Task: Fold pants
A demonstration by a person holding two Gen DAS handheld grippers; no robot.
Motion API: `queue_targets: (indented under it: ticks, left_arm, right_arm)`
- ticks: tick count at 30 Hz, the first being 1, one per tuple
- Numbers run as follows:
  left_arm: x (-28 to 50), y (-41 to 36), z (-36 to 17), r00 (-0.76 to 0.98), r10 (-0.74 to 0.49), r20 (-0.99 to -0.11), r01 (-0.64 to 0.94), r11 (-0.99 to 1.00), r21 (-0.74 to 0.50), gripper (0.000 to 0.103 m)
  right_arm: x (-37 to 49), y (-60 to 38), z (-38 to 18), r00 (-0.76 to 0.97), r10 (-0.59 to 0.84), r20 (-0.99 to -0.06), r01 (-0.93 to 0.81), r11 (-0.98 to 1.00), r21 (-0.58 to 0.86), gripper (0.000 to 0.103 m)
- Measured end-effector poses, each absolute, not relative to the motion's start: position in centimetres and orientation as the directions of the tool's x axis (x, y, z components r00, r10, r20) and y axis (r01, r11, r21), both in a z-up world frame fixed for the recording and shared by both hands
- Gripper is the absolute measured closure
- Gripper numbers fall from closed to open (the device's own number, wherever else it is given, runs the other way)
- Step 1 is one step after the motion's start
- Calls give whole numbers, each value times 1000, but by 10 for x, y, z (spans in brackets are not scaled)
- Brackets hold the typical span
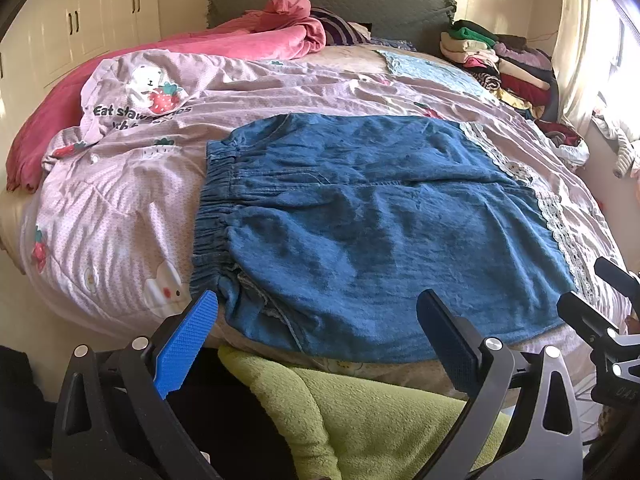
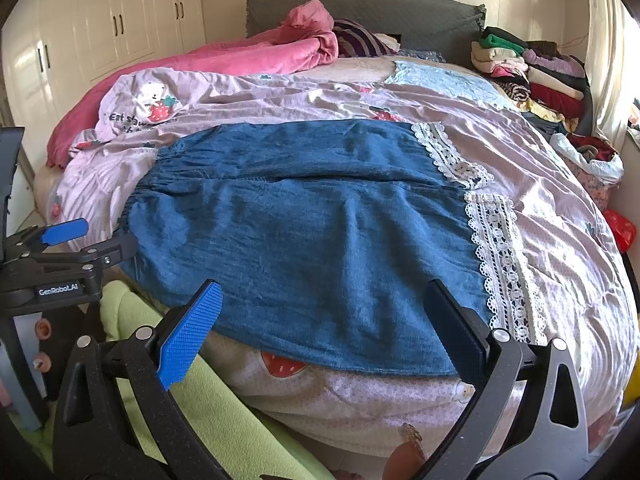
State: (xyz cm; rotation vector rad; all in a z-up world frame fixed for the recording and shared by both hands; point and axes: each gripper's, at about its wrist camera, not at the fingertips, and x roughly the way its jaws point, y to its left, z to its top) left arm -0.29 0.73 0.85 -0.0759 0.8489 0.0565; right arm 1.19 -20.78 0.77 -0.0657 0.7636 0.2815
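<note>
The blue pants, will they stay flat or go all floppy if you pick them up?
Probably floppy: the blue pants lie wrinkled and soft on the bedspread. The lace hems would likely dangle.

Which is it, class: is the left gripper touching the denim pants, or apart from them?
Apart. In the right wrist view the left gripper stands open short of the pants, bedding showing between them.

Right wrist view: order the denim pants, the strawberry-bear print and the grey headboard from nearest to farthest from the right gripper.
From the right gripper, open at the bed's near edge:
1. Denim pants, spread flat directly ahead.
2. Strawberry-bear print, on the pink cover, far left.
3. Grey headboard, at the back wall.
</note>
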Motion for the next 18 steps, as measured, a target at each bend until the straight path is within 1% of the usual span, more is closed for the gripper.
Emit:
queue_targets:
  ticks: [18]
  left_arm:
    - [11, 19, 13, 659, 44, -751, -114, 993, -42, 4]
  right_arm:
    - [31, -193, 19, 683, 263, -682, -313, 948, 52, 8]
